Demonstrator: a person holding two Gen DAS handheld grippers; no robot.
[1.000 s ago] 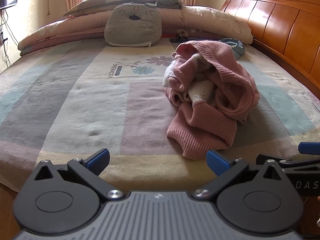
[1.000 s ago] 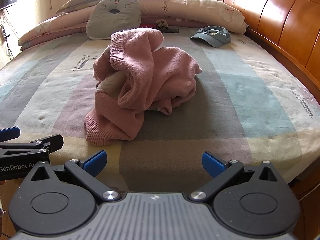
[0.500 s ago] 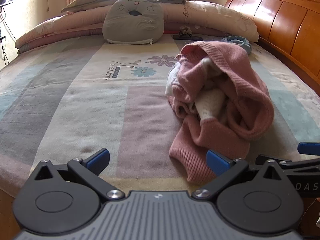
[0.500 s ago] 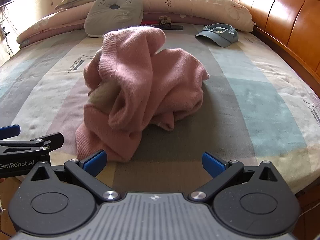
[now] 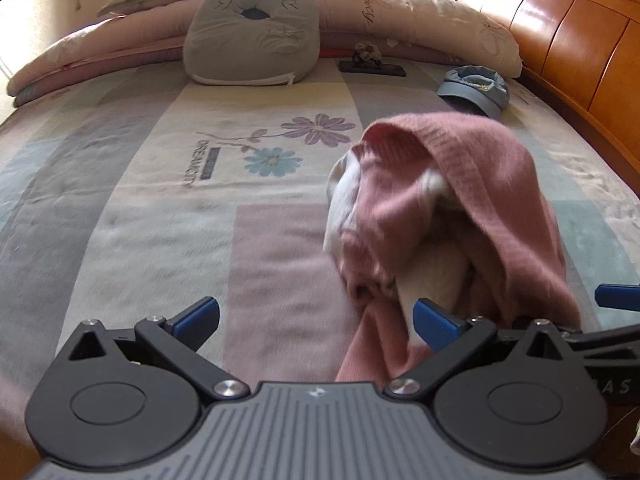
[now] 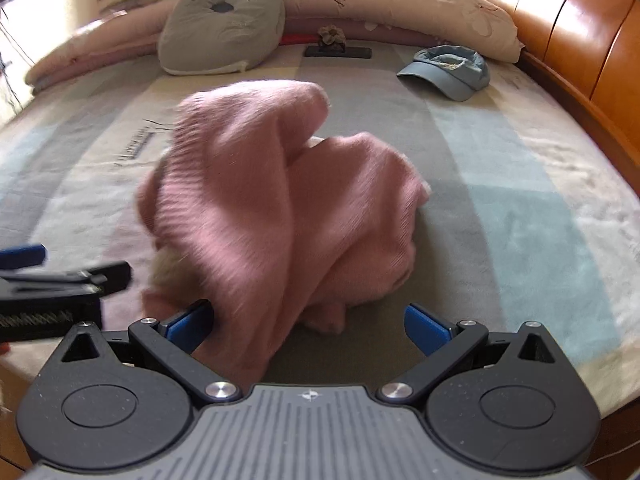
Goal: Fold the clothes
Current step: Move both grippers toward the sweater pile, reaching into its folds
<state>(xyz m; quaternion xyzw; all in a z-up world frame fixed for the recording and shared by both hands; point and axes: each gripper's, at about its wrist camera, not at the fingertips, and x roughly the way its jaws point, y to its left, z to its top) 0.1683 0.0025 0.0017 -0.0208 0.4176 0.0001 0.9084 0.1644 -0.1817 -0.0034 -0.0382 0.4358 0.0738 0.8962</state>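
A crumpled pink knit sweater (image 5: pixel 460 208) with a cream lining lies heaped on the patchwork bedspread (image 5: pixel 160 220). In the left wrist view my left gripper (image 5: pixel 316 318) is open, and the sweater's lower hem hangs down just inside its right fingertip. In the right wrist view the same sweater (image 6: pixel 280 200) fills the middle. My right gripper (image 6: pixel 308 322) is open too, its jaws set wide around the near edge of the heap. The left gripper's body (image 6: pixel 52 288) shows at the left edge there.
A grey cushion (image 5: pixel 252 36), long pillows (image 5: pixel 420 16) and a folded quilt line the back of the bed. A blue cap (image 6: pixel 448 68) and a dark phone (image 6: pixel 338 52) lie behind the sweater. The wooden headboard (image 6: pixel 560 32) runs along the right side.
Both grippers have moved forward over the bed toward the sweater, which now looms larger and reaches between their fingertips. Both stay open.
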